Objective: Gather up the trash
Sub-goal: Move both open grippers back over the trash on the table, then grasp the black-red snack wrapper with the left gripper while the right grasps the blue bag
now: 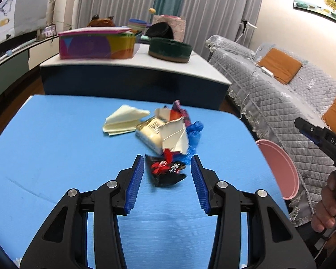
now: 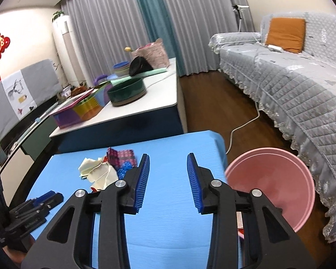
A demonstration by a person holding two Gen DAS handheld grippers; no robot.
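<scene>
Left gripper (image 1: 167, 163) jaws spread around a crumpled black-and-red wrapper (image 1: 165, 171) (not pinching) mid blue table (image 1: 56, 145); right gripper (image 2: 168, 163) jaws spread, empty, near the table's right edge, beside a round pink plastic bin (image 2: 280, 179).

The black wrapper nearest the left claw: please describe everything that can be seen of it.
The black wrapper is a crumpled piece, glossy like foil or plastic, printed with red and white marks. It lies flat on the blue table, at the near edge of the trash pile. It sits ahead of the open left claw, between its tips, and neither pad touches it.
</scene>
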